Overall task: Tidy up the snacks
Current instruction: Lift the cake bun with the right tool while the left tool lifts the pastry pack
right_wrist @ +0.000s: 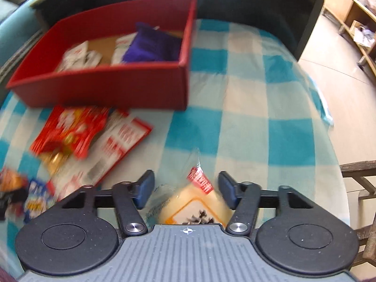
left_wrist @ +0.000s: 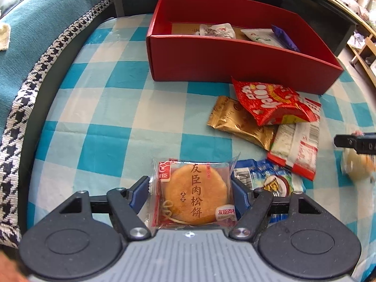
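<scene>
checkered cloth (left_wrist: pixel 112 108); left tongs (left_wrist: pixel 191 195) apart astride pastry packet (left_wrist: pixel 195 193), text pointing away; right tongs (right_wrist: pixel 185 191) straddling pale packet (right_wrist: pixel 197 206), grip unclear.

A box (left_wrist: pixel 235 58) is set at the far side of the table (left_wrist: pixel 105 122), with several snack packets (left_wrist: pixel 218 31) lying inside it. Near of the box, towards the right, a heap of packets is spread: a puffed snack bag (left_wrist: pixel 270 103) rests on a foil packet (left_wrist: pixel 239 122) to its left and on a flat wrapper (left_wrist: pixel 296 148) nearer and to its right. A wrapped meat-floss pastry (left_wrist: pixel 195 193) is placed nearest, between the fingers of the left gripper (left_wrist: pixel 191 193), with a further packet (left_wrist: pixel 265 178) just to its right, and a wrapped cake (right_wrist: pixel 195 202) is found between the fingers of the right gripper (right_wrist: pixel 185 190), right of the heap.
</scene>
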{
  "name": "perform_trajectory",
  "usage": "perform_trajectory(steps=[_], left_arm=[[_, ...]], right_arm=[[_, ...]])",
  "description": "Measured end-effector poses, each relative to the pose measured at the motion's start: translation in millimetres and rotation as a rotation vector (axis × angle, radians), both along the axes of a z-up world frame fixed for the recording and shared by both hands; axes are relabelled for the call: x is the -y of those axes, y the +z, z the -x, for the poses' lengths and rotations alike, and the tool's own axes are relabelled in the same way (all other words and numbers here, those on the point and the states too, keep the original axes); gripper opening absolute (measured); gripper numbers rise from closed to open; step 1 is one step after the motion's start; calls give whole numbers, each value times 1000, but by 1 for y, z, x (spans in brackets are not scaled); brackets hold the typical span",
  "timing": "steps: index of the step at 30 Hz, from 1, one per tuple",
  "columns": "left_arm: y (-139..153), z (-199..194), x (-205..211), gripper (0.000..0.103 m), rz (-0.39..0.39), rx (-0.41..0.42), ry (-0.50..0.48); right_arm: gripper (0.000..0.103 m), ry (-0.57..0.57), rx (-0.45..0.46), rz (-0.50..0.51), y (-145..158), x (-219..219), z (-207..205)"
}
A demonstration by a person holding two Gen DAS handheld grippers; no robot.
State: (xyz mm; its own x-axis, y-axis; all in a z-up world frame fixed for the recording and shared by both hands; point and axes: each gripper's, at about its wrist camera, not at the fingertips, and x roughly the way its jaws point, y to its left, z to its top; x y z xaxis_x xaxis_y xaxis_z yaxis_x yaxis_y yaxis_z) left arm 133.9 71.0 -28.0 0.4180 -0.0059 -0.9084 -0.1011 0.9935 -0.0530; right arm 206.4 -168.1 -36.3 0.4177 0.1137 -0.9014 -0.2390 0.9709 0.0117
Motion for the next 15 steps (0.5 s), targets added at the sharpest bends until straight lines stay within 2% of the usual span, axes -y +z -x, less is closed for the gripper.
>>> perform_trajectory(steps=[1, 3, 4, 5, 7, 12, 15], left_arm=[[1, 2, 0, 100, -1, 1, -3], [2, 6, 1, 100, 1, 1, -6], [3, 9, 1, 100, 5, 1, -4], [3, 11, 1, 100, 11, 0, 0], [4, 16, 2, 100, 19, 1, 2], [5, 24, 7, 100, 10, 2, -9], [5, 26, 10, 100, 12, 2, -13]], right_arm=[[45, 4, -3, -3, 2, 1, 7], [42, 9, -25, -23, 4, 5, 19], [44, 9, -32, -31, 5, 7, 25], [47, 9, -47, -44, 6, 9, 29], [74, -8, -64, -87, 9, 16, 35], [79, 96, -31, -67, 31, 22, 51], [81, 213, -26, -34, 33, 19, 56]])
